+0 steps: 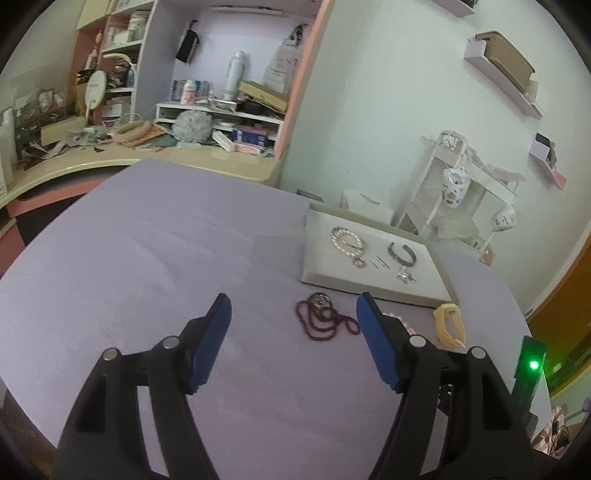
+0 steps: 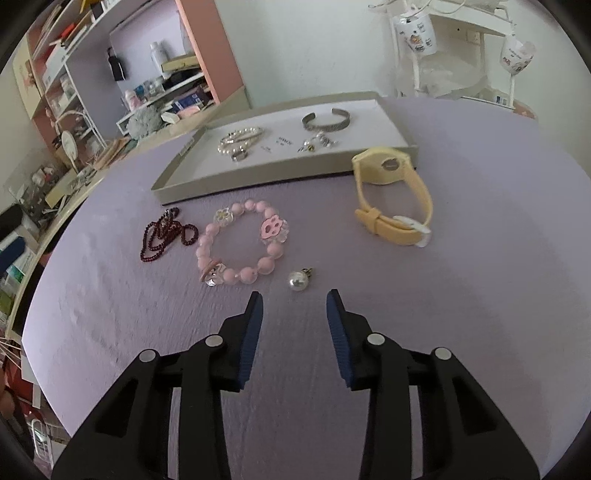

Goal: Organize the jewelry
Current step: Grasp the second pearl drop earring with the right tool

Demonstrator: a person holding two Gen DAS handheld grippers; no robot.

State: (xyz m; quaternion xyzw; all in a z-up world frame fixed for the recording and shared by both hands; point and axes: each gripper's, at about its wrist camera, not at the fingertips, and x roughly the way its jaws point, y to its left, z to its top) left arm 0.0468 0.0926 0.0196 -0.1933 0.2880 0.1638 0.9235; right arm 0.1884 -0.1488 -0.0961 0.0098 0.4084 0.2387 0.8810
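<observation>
- Your left claw (image 1: 293, 306) is open and holds nothing; the dark red necklace (image 1: 323, 316) lies on the table (image 1: 147, 240) between its tips.
- Your right claw (image 2: 294, 301) is also open and empty, above the table.
- From left to right before it lie the dark red necklace (image 2: 162, 233), the pink bracelet (image 2: 242, 245), the pearl (image 2: 298, 281) just ahead of the tips, and the yellow watch (image 2: 393, 192).
- Behind them, the tray (image 2: 258, 177) holds a pearl bracelet (image 2: 238, 140), small pieces and a metal cuff (image 2: 327, 122).

Pink bead bracelet (image 1: 400, 322) mostly hidden behind right finger (image 1: 376, 343) of left gripper in left wrist view. Tiny pieces (image 2: 282, 143) in tray (image 2: 192, 184) too small to identify. Mug (image 2: 415, 31) cut off by top edge.
</observation>
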